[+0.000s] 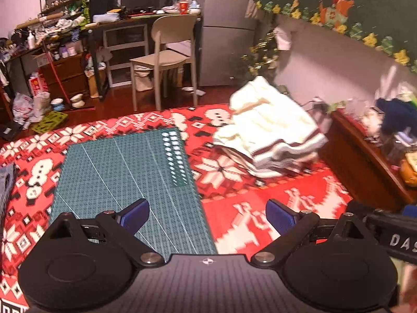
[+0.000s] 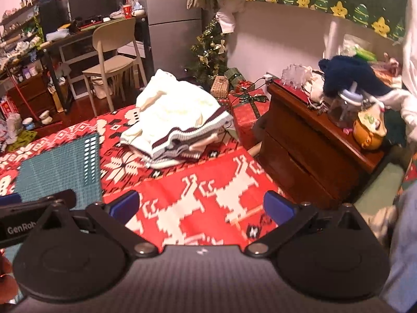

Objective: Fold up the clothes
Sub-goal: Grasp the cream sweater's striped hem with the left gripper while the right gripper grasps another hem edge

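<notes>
A cream knit sweater with maroon and grey stripes [image 1: 268, 133] lies bunched on top of other folded clothes at the far right of a red patterned tablecloth [image 1: 260, 203]. It also shows in the right wrist view [image 2: 177, 120]. My left gripper [image 1: 207, 216] is open and empty above the edge of a green cutting mat [image 1: 122, 172], well short of the sweater. My right gripper [image 2: 200, 207] is open and empty above the tablecloth [image 2: 198, 198], to the right of the mat [image 2: 60, 169]. A grey garment edge [image 1: 5, 182] shows at far left.
A wooden cabinet [image 2: 307, 140] with a jar, a dark blue knit item [image 2: 349, 75] and clutter stands right of the table. Wrapped gifts [image 2: 247, 107] and a small tree sit behind. A chair [image 1: 169, 52], desk and fridge stand beyond the table's far edge.
</notes>
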{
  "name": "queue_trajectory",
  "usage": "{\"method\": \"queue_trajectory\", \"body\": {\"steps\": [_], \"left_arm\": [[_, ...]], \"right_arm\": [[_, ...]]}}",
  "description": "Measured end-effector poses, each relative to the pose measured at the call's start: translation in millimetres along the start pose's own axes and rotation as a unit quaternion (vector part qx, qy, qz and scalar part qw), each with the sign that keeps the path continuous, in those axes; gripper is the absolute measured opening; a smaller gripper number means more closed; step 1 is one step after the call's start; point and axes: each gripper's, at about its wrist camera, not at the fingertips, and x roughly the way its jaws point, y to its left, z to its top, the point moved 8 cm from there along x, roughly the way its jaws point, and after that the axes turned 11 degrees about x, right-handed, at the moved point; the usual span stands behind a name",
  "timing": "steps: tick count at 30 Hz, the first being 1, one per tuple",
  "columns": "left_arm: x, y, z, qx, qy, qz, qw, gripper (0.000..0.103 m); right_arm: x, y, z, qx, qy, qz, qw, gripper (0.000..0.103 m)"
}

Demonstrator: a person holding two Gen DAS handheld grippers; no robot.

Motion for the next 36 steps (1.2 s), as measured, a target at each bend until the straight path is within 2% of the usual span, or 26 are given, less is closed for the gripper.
{"method": "queue_trajectory", "body": {"steps": [5,9,12,15,19,22,26,27,29,33,35,36], "left_arm": [[43,6,19,-0.002,0.021,-0.009,0.9997,0.097],[78,10,28,-0.036,0.023,-0.03,0.9986,0.097],[105,12,32,-0.063,0.032,-0.05,0.9962,0.097],[129,11,34,-0.066,0.039,-0.04,0.9962,0.097],[159,5,40,-0.059,0.041,-0.03,0.9969,0.097],[180,1,44,-0.08,0.056,-0.045,0.9942,0.096],[204,-13,53,-0.096,0.077,-0.088,0.9885,0.095],[209,-15,55,-0.093,0.079,-0.083,0.989,0.092],[217,-19,59,-0.09,0.078,-0.075,0.99,0.09],[232,-24,63,-0.088,0.082,-0.07,0.9903,0.073],[237,-25,65,-0.089,0.083,-0.069,0.9902,0.067],[239,-25,65,-0.09,0.084,-0.067,0.9902,0.058]], "right_arm": [[45,12,29,0.01,-0.009,-0.023,1.0,0.102],[83,16,45,0.017,-0.04,-0.04,0.998,0.102],[116,16,51,0.013,-0.039,-0.046,0.998,0.102],[147,11,55,0.026,-0.032,-0.035,0.999,0.102],[180,2,64,0.043,-0.045,-0.018,0.998,0.102],[202,-2,72,0.05,-0.052,-0.008,0.997,0.102],[227,-6,81,0.072,-0.049,0.017,0.996,0.102],[233,-7,82,0.076,-0.049,0.022,0.996,0.102],[244,-8,84,0.077,-0.046,0.027,0.996,0.099],[269,-10,82,0.07,-0.027,0.02,0.997,0.084],[276,-10,80,0.085,-0.016,0.037,0.996,0.071],[279,-10,80,0.092,-0.013,0.049,0.994,0.063]]}}
